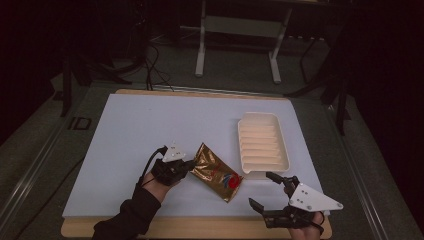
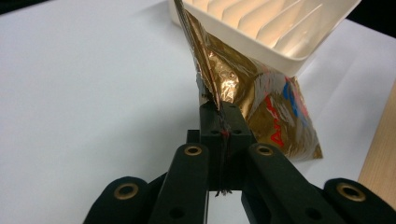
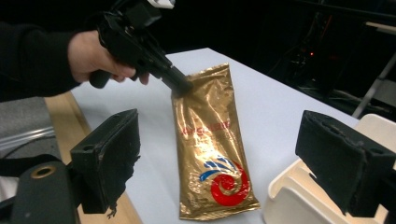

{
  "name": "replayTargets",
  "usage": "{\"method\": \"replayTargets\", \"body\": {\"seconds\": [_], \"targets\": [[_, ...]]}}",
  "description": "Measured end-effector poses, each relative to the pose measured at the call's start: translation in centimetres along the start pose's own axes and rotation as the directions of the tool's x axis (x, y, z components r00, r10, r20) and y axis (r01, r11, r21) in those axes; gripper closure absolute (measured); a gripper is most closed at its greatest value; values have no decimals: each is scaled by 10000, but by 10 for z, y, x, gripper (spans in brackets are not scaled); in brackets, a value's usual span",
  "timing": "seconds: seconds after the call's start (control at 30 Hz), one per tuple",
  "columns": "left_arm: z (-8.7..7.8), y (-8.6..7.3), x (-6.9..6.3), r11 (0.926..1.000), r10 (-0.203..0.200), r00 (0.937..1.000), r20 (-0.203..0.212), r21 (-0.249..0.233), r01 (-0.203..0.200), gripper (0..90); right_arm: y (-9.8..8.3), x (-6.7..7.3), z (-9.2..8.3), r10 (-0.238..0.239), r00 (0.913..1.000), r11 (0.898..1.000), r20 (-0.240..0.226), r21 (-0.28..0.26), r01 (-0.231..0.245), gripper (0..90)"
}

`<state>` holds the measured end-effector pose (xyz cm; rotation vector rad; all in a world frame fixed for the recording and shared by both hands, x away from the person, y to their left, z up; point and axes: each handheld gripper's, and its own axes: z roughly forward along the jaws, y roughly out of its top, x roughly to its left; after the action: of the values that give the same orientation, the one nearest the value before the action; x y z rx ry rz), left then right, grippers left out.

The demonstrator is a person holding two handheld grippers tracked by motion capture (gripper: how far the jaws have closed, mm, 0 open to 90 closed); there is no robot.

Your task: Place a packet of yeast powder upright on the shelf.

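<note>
Gold snack pouch (image 1: 217, 171) lying flat on white table cover (image 1: 150, 130), just left of ribbed cream tray (image 1: 262, 142), near the front edge. Pinched at its left edge by left gripper (image 1: 191, 163), jaws pressed together on the foil. Right gripper (image 1: 270, 190) hovering right of the pouch, jaws spread wide, holding nothing.

1 gold pouch (image 1: 218, 172), 1 ribbed tray (image 1: 262, 142), 2 claws.
</note>
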<state>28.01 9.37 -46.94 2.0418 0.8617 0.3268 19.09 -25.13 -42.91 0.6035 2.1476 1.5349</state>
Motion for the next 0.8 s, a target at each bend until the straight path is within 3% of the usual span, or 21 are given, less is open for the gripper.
{"method": "replayTargets", "body": {"seconds": [0.13,0.2,0.33,0.43,0.47,0.5,0.6,0.67,0.73,0.8], "targets": [[-7,6,-3,9989,307,9995,51,-365,-305,900,0,-2,1,-2,10000,9998,-35,206,3,170],[-13,10,-5,9967,532,9986,-38,-620,-533,900,1,-2,2,96,9993,9997,-349,242,-88,168],[-25,19,-8,9913,934,9956,-3,-935,-930,900,2,1,6,-75,9999,9975,-139,695,84,167],[-31,23,-8,9888,1194,9928,91,-908,-1181,900,2,1,8,-42,9999,9956,-102,937,51,168],[-38,28,-8,9834,1613,9869,-17,-844,-1609,900,1,0,8,-28,10000,9947,-21,1024,30,168],[-41,30,-8,9806,1801,9836,55,-802,-1791,900,1,-1,9,136,9999,9927,75,1201,-144,172],[-50,35,-5,9758,2065,9784,120,-758,-2051,900,2,-4,9,349,9993,9912,138,1273,-364,171],[-55,38,-3,9736,2189,9755,221,-713,-2169,900,3,-5,7,357,9993,9946,115,966,-367,171],[-61,40,-1,9699,2323,9723,262,-807,-2296,900,6,-6,5,166,9997,9958,181,895,-182,173],[-66,42,-1,9626,2609,9629,689,-938,-2541,900,9,-6,3,-114,9999,9984,127,559,107,173]]}}
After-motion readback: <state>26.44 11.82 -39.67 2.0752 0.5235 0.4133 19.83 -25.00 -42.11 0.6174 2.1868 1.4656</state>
